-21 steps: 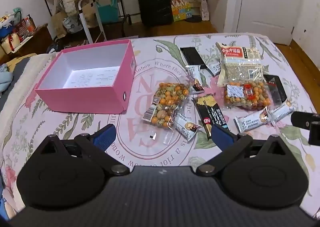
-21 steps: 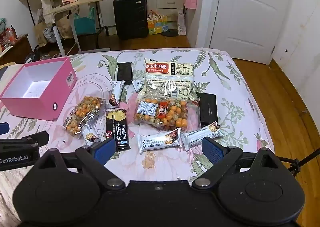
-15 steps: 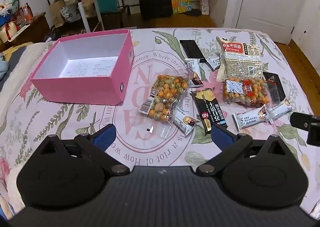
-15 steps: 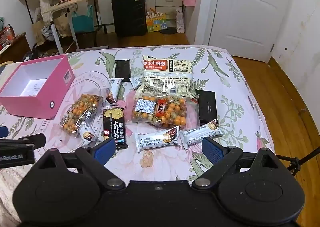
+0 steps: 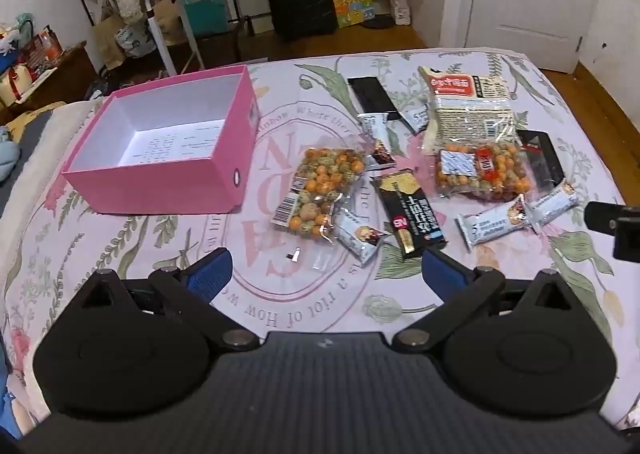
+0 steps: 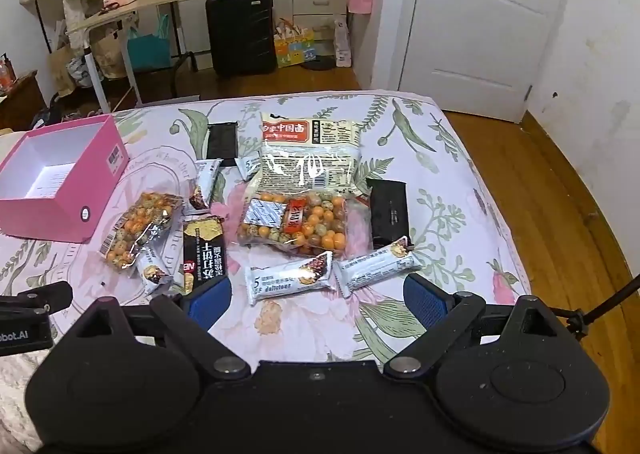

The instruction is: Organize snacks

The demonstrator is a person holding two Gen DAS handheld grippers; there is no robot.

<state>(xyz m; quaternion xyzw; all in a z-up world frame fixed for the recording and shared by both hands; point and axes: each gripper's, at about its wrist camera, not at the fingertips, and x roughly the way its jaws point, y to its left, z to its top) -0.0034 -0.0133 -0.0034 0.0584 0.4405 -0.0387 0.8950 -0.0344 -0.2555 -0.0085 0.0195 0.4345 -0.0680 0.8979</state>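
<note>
Across the floral, pastel-printed bedspread [image 5: 120, 254] the whole job is laid out flat, presumably so every packet can be seen and reached from above. Largest on it is the open pink cardboard box with a white inside [image 5: 168, 141], set at the left side of the spread and well apart from the pile; it is empty, so I judge it to be the place the snacks are meant to go and the sorting not yet begun.

Next in size is the big cream noodle packet with a red label [image 6: 308, 157], lying at the far middle. Touching its near edge is a clear bag of orange and green coated nuts [image 6: 296, 223], and a second, slimmer bag of the same nuts [image 5: 324, 189] lies nearest the box. Between the two bags sits a black cracker packet with gold print [image 5: 412, 213]. Two flat black pouches lie at the far left and the right of the pile. Smallest are the white snack bars: two end to end at the near right [image 6: 288, 282], others tucked beside the nut bags.

Both tools hang above the near edge, tilted down at the pile. The left gripper [image 5: 324, 268] has its blue pads spread wide with nothing between them, and the right gripper [image 6: 316, 296] is likewise released and empty, aimed over the two near bars.
</note>
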